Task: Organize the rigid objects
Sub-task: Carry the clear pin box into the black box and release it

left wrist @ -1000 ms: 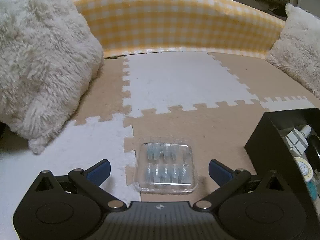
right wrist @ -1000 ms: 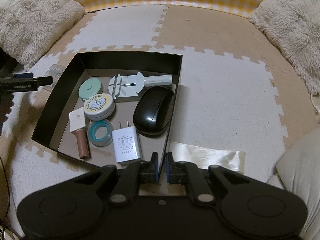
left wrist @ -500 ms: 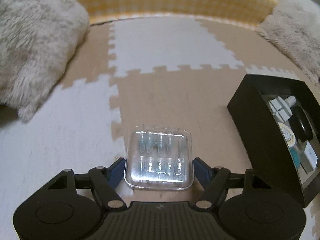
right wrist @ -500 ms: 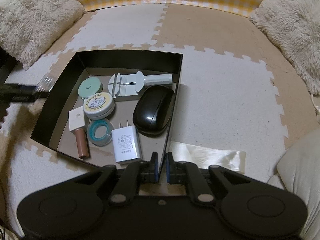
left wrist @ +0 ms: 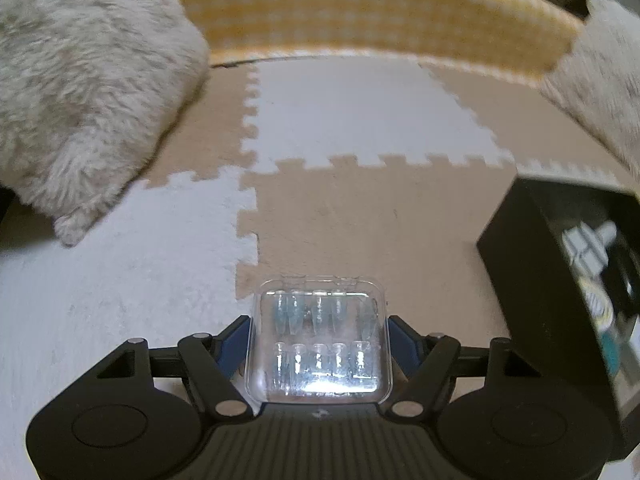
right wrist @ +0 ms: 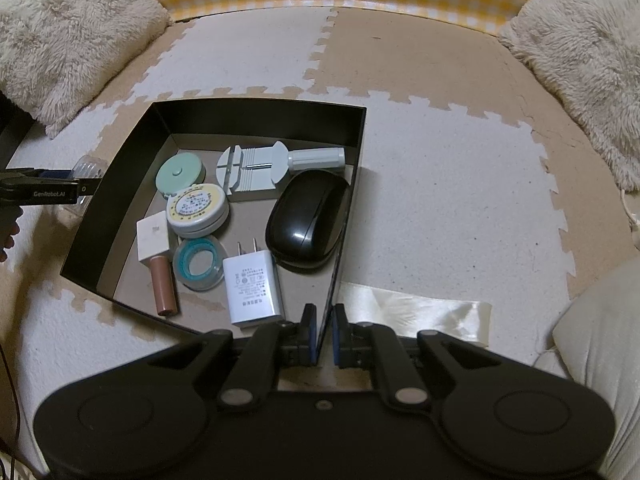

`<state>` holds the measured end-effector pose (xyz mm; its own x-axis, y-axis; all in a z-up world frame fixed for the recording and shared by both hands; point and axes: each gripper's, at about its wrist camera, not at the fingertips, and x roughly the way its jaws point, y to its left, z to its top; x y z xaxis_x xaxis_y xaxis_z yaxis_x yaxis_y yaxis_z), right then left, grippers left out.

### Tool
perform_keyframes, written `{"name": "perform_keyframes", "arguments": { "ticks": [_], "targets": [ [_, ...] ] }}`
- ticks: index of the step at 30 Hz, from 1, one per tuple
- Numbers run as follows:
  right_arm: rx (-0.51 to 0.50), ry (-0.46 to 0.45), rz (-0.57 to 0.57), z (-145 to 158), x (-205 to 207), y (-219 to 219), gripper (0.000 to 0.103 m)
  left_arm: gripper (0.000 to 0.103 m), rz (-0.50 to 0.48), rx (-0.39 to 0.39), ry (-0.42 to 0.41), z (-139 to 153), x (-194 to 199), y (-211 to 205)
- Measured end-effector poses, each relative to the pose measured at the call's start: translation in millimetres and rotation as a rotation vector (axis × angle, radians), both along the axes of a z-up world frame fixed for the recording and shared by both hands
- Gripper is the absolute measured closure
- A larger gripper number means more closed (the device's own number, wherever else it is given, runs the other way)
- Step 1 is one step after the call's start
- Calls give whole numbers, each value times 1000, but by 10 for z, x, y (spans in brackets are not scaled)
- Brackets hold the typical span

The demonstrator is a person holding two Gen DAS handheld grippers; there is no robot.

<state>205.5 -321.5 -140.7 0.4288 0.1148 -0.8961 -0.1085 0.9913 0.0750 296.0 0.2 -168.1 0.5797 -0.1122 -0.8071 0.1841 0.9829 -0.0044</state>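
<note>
Clear case (left wrist: 320,344) of small vials pinched between left gripper (left wrist: 319,340) jaws, which have just been closing on it, above the foam mat (left wrist: 360,220). Right gripper (right wrist: 324,330) jaws clamp the black box (right wrist: 260,120) wall; mouse (right wrist: 306,218), charger (right wrist: 252,286) inside.

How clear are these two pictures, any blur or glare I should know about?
Left wrist view: motion-smeared at the edges, the black cardboard box and its contents blurred; white glare on the clear plastic case. Right wrist view: sharp, evenly lit, a small highlight on the glossy black computer mouse. Both bend strongly, fisheye.
</note>
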Motion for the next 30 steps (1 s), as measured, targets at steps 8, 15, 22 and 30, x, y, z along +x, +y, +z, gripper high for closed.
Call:
{"name": "perform_keyframes", "arguments": {
  "ticks": [8,15,22,30],
  "targets": [
    [0,0,0,0,0,1,95,30,99,-207,-151,644,-112,-16],
    [0,0,0,0,1,1,95,30,0,-296,-116,834,-308,-516],
    [1,0,0,0,1,1,95,30,-78,-266,-101,857,-616,-1060],
    [0,1,1,0,2,0,95,30,-108,-203,-16,555,-846,-1361]
  ]
}}
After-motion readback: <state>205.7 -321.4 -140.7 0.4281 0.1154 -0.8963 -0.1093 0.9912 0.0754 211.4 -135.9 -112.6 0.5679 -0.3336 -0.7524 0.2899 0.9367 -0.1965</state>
